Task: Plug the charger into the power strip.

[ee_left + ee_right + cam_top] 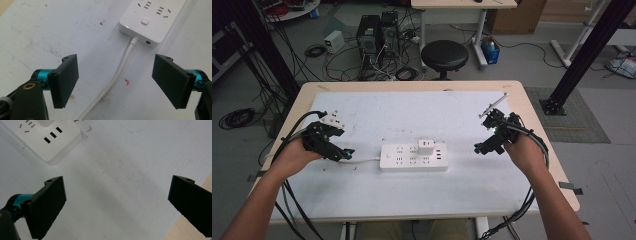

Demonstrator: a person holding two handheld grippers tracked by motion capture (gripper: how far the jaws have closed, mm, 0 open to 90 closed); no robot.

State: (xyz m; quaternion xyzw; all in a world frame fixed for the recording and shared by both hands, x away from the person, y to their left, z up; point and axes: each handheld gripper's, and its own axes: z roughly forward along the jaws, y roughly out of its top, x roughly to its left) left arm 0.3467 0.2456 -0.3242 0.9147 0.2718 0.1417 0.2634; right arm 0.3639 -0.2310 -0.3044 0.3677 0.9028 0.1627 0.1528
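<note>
So both grippers sit low at the near half of the table, one on either side of the white power strip [413, 157], and neither holds anything. The left gripper [346, 152] has its jaws spread wide. In the left gripper view the strip's white cable [117, 72] runs right up between them, and the switch end of the strip sits just ahead. The right gripper [478, 148] is also wide open, hovering over bare white mat [120, 182] with the USB end of the strip off to its upper left in the right gripper view, clearly apart from it.

The strip lies flat near the middle of the mat, with a small white charger [426, 147] plugged into its top.

What I'd worry about: if the job is pulling that charger, the strip looks light and nothing pins it down. Tugging the plug with one gripper probably lifts the whole strip instead of freeing it. If the left one closes where it is, it grabs cable, not body, and that just lets the strip pivot. The charger is smooth and boxy too, so flat pads could slip off it. Farther back there's just bare mat and table edge [412, 86], nothing to snag.
</note>
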